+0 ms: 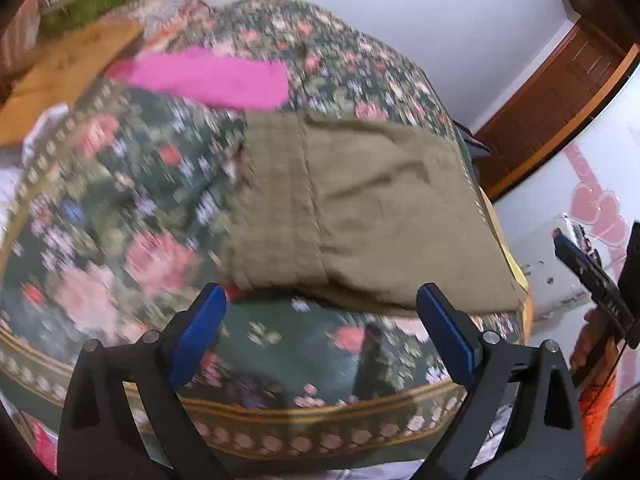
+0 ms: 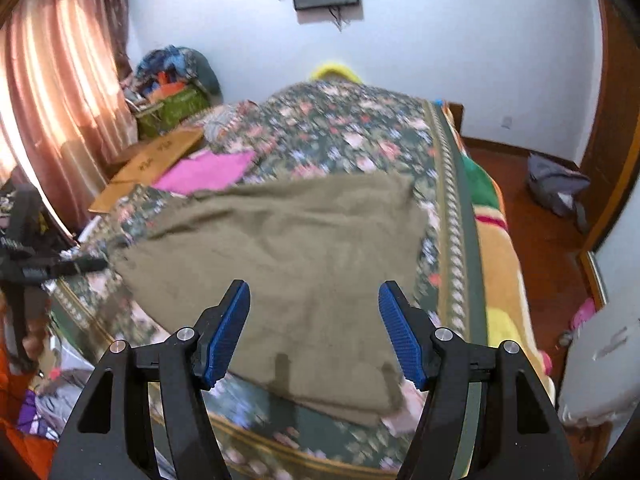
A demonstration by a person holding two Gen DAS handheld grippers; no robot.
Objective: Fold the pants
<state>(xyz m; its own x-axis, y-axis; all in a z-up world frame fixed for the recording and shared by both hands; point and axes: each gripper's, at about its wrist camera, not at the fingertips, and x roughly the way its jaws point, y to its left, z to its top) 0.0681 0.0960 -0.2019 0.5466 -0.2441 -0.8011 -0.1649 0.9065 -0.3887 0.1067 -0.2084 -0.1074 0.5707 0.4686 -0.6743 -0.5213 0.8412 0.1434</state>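
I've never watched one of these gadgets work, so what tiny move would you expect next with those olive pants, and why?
Probably lower the right gripper onto the near edge of the olive pants and close. Both grippers are open and empty, the left gripper just short of the cloth. The pants lie in a broad folded slab on the floral bedspread, likely wanting another fold.

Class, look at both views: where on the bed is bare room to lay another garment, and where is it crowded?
Free: floral bedspread left of the olive pants, and the far stretch toward the wall. Narrow strip between pants and foot edge. Crowded: far-left corner, with pink cloth and cardboard.
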